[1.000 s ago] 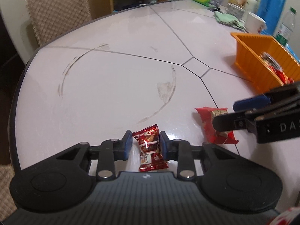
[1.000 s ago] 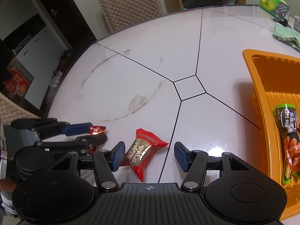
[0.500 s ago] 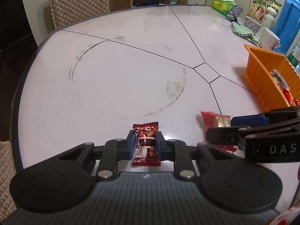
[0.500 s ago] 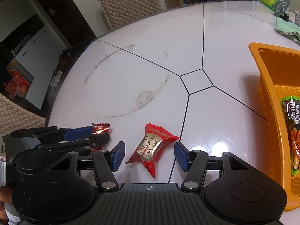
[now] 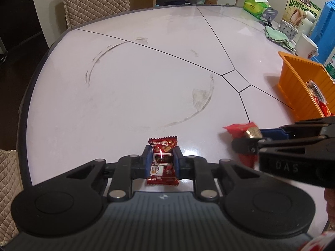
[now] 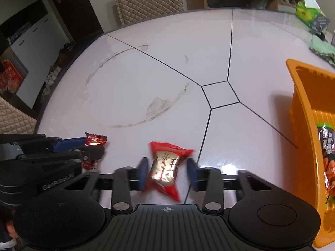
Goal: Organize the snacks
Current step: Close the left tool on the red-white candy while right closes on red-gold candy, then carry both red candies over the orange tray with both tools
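Left wrist view shows the left gripper [image 5: 161, 161] with its blue pads pressed against both sides of a small dark-red foil candy packet [image 5: 162, 160], clamped on it above the glossy white tabletop with thin black seam lines [image 5: 146, 79]; whether the packet's lower end touches the surface cannot be told. To its right, the right gripper [image 5: 258, 139] reaches in from the side, with a bright red candy wrapper with a gold centre [image 5: 244, 129] at its tips. Right wrist view shows that same red-and-gold wrapper [image 6: 165, 168] lying between the right gripper's [image 6: 167, 172] blue pads [image 6: 142, 173], which stand apart with a gap on each side, so this claw is open around the candy and not pressing it; the pads and wrapper are blurred. The left gripper [image 6: 92, 148] appears at the left of this view, the dark-red packet [image 6: 95, 142] pinched at its tips. An orange plastic basket with ribbed walls [image 6: 301, 96] sits on the table to the right, well apart from both candies, with a long dark snack packet with a green end [image 6: 327, 159] lying inside it. From the left wrist camera the basket [image 5: 297, 79] shows red wrappers [image 5: 323, 106] within.
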Motion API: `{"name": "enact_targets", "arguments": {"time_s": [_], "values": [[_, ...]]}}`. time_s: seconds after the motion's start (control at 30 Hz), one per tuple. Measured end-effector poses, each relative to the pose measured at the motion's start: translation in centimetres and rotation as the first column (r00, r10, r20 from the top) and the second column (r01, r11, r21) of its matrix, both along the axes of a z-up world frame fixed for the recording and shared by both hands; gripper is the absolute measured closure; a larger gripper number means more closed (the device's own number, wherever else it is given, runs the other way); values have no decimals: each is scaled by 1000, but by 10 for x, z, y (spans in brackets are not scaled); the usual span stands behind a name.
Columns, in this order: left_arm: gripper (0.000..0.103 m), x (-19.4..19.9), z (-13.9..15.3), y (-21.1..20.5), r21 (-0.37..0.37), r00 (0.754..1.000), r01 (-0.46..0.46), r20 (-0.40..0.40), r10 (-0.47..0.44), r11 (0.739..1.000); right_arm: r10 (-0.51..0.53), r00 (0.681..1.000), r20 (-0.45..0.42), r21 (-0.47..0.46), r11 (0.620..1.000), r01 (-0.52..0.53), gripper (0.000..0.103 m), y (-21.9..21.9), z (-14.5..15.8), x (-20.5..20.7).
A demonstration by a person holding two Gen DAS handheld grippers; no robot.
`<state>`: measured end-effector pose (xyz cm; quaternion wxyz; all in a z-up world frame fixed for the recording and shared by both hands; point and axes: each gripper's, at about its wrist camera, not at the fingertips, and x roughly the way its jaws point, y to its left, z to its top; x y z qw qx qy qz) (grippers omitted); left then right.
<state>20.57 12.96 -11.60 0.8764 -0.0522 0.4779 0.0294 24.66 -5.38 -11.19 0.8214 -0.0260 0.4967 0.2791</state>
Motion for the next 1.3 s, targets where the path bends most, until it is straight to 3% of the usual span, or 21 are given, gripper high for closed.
{"name": "enact_targets", "arguments": {"time_s": [0.27, 0.77, 1.3], "values": [[85, -11, 14, -2, -10, 999, -13, 29, 13, 1000, 2, 1000, -1, 45, 999, -2, 80, -9, 2, -1], [85, -50, 55, -31, -33, 995, -13, 94, 16, 999, -1, 1000, 28, 159, 987, -3, 80, -55, 36, -29], [85, -66, 90, -125, -48, 983, 103, 159, -94, 994, -48, 998, 49, 205, 978, 36, 80, -137, 64, -53]]}}
